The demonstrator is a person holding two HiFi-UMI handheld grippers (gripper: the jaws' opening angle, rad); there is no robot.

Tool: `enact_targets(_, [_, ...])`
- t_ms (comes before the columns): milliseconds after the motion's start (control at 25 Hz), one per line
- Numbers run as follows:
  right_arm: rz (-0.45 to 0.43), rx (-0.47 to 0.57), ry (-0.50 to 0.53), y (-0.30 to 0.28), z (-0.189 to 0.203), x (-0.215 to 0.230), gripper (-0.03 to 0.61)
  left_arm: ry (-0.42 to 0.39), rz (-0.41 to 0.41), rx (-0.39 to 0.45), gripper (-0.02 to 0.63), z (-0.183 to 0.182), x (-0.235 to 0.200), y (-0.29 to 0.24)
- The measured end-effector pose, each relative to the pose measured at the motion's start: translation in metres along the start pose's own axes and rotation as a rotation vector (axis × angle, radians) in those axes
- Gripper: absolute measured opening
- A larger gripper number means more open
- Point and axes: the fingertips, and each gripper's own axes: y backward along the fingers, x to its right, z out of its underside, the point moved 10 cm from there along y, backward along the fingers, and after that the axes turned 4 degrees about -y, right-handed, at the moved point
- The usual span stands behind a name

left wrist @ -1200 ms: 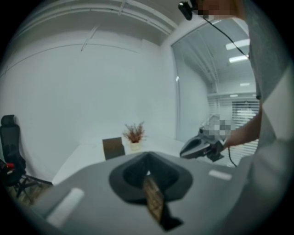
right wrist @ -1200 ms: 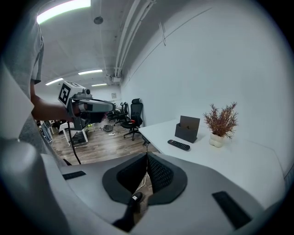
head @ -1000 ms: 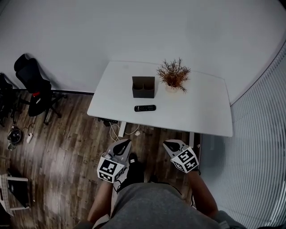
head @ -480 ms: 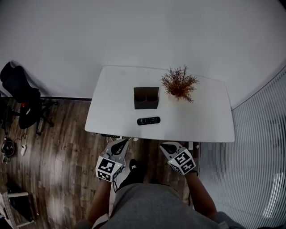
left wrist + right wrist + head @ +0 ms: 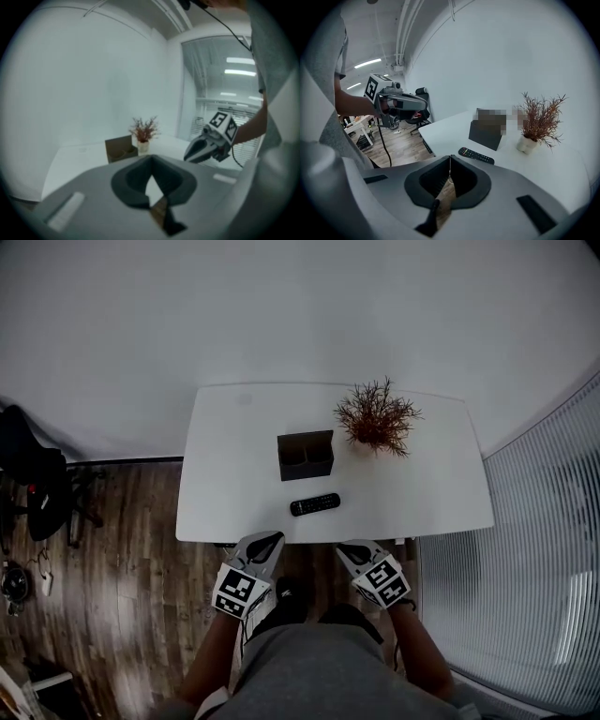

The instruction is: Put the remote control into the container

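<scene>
The black remote control (image 5: 314, 504) (image 5: 476, 155) lies flat near the front edge of the white table (image 5: 234, 493). Just behind it stands the dark two-compartment container (image 5: 306, 455) (image 5: 486, 133) (image 5: 121, 148). My left gripper (image 5: 266, 541) (image 5: 151, 160) is held short of the table's front edge, shut and with nothing in it. My right gripper (image 5: 350, 549) (image 5: 450, 161) hangs beside it, to the right and below the remote, jaws together and holding nothing. The left gripper view does not show the remote; the gripper's body hides it.
A potted dry plant (image 5: 377, 418) (image 5: 536, 122) stands to the right of the container. A black office chair (image 5: 33, 488) sits on the wood floor at the left. Slatted blinds (image 5: 525, 596) run along the right side. The white wall rises behind the table.
The table has come closer in the head view. Both grippers have moved forward from over the floor to just short of its front edge. Nothing was grasped.
</scene>
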Motion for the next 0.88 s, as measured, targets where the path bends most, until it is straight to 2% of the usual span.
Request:
enact_targets(320, [0.0,-0.018,-0.025,-0.02,-0.002,0.021,0.018,-0.037,0.052,-0.057,0.0,0.001,-0.018,-0.029])
enact_targets(560, [-0.047,-0.025,0.01,-0.028,-0.007,0.049,0.018,-0.066,0.037,-0.105,0.0,-0.003,-0.019,-0.061])
enact_targets(880, [-0.127,-0.048,0.077,-0.031,-0.015,0.109,0.018,-0.078,0.008,-0.172,0.0,-0.017,-0.012,-0.119])
